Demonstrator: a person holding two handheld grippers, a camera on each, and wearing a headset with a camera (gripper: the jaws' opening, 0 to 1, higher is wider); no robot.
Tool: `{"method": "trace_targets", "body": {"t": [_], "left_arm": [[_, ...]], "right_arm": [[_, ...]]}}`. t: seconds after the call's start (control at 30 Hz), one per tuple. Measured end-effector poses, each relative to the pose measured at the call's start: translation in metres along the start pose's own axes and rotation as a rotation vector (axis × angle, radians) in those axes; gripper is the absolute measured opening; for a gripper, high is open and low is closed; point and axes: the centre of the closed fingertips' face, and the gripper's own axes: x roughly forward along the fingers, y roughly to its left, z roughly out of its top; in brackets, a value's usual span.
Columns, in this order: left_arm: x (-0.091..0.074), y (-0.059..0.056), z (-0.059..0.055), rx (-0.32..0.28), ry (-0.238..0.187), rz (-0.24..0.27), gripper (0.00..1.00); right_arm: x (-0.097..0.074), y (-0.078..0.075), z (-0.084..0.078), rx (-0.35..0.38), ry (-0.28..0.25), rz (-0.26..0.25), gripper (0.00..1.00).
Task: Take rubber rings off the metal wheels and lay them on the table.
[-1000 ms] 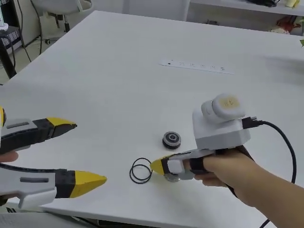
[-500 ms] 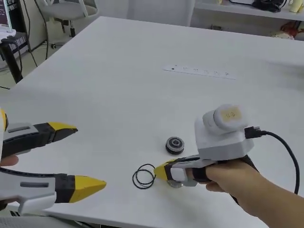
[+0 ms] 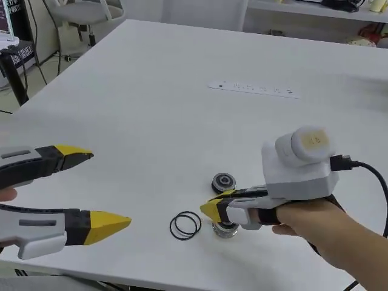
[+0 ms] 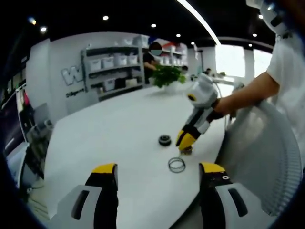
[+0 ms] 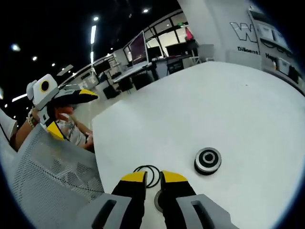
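The left gripper [image 3: 100,190] hangs over the near edge of the tabletop [image 3: 151,109], its jaws spread wide and empty. Ahead of it, two black rubber rings [image 3: 185,225] lie flat and overlapping. Just to their right is the right gripper [image 3: 211,210], the nearer one to the work. Its jaws are almost closed over a metal wheel [image 3: 225,230], though whether they grip it cannot be told. The second wheel [image 3: 224,182], apparently with its rubber on, sits just beyond. The far wall lettering [image 4: 66,75] starts with "W"; the rest is unreadable.
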Motion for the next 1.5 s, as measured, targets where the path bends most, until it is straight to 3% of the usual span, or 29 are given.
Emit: {"method": "trace_targets", "body": {"t": [0.17,0.37,0.6,0.77,0.93,1.07,1.2,1.4,1.5], "left_arm": [[-0.001,0.004,0.003,0.007,-0.004,0.006,0.70],[-0.003,0.010,0.016,0.027,-0.018,0.002,0.70],[-0.001,0.019,0.039,0.064,-0.051,-0.008,0.71],[0.002,0.020,0.052,0.106,-0.054,-0.029,0.71],[0.008,0.022,0.065,0.161,-0.038,-0.062,0.71],[0.015,0.025,0.085,0.196,-0.062,-0.080,0.71],[0.028,0.028,0.102,0.227,-0.076,-0.088,0.70],[0.058,0.028,0.124,0.272,-0.093,-0.112,0.66],[0.071,0.024,0.132,0.280,-0.119,-0.136,0.65]], "right_arm": [[-0.004,0.012,0.003,-0.132,0.006,0.043,0.13],[-0.012,0.012,0.015,-0.192,-0.016,0.035,0.18],[-0.032,0.005,0.049,-0.247,-0.116,0.009,0.25],[-0.042,-0.003,0.058,-0.290,-0.137,-0.012,0.29],[-0.054,-0.018,0.077,-0.215,-0.218,-0.033,0.30],[-0.063,-0.037,0.084,-0.212,-0.238,-0.082,0.31],[-0.071,-0.056,0.089,-0.156,-0.291,-0.123,0.31],[-0.083,-0.078,0.085,-0.015,-0.394,-0.156,0.29],[-0.083,-0.082,0.078,-0.017,-0.371,-0.159,0.29]]}}
